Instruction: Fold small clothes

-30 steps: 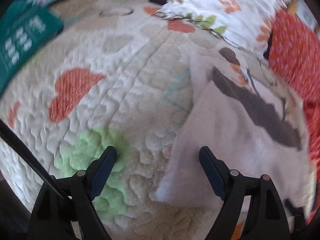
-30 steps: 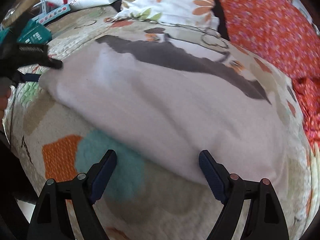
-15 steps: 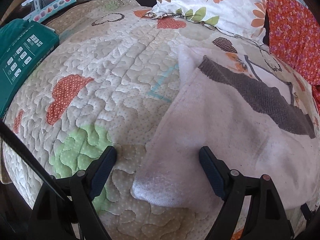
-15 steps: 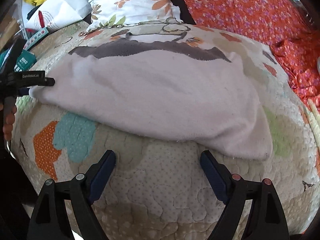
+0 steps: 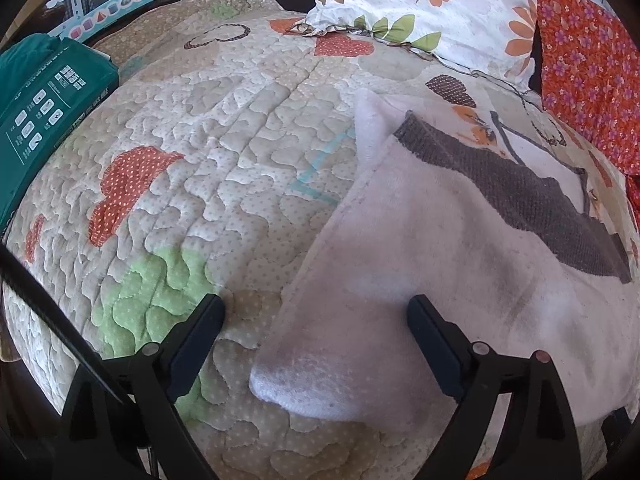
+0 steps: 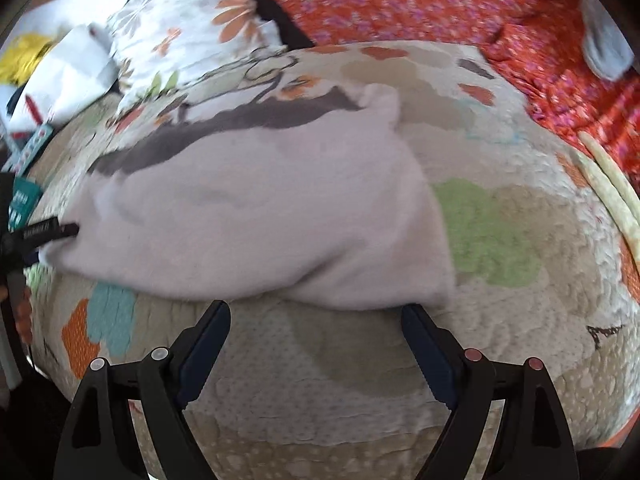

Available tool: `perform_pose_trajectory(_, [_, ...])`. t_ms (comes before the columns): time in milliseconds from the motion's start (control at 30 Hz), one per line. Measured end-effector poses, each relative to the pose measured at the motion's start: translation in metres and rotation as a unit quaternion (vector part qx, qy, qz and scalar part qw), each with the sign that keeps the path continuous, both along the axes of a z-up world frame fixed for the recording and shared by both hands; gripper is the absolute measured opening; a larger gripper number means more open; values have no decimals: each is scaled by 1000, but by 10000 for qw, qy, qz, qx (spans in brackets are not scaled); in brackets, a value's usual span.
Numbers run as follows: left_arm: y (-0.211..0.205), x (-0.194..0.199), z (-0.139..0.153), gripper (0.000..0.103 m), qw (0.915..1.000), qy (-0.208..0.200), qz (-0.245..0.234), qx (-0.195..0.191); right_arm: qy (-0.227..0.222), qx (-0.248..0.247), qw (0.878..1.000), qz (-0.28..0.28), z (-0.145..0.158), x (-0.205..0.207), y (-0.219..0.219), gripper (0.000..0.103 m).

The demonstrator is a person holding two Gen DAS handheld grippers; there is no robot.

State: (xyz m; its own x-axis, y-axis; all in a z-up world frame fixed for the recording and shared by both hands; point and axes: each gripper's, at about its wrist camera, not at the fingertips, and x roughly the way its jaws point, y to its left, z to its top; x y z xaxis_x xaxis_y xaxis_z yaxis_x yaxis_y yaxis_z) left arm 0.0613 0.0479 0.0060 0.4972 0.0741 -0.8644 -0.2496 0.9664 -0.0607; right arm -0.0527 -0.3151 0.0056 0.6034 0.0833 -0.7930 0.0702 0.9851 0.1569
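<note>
Right wrist view motion-blurred: print on the red floral fabric smeared. Pale object at the quilt's far right corner not identifiable. White garment's right part cut off by left wrist frame edge. Text on green package unreadable.

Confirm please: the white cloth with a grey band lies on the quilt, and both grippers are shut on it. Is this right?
Not quite. The cloth with the grey band does lie on the quilt, but neither gripper is shut on it. The left gripper and the right gripper both have their jaws wide apart, as each wrist view shows.
</note>
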Motion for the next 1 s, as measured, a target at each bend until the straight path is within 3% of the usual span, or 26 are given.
perform_pose_trajectory(33, [0,-1,1,86,10000,-22,-19,-40,-30,5,10000,-21,2,0,-1,90])
perform_pose_trajectory(67, [-1,-2,3,73,9999,-54,-57,-106,-53,-3,10000,-23,2,-1,-1,90])
perform_pose_trajectory(133, [-3,-4,7,58,9997,-115,-143,-159,-95,-67,9999,5,4,-2,2,90])
perform_pose_trajectory(167, [-4,-4,8,54,9997,-133,-144,-156,-99,-116,9999,31,3,-3,4,90])
perform_pose_trajectory(1000, [-4,-5,7,56,9996,-135,-117,-231,15,-479,9984,306,-12,0,20,95])
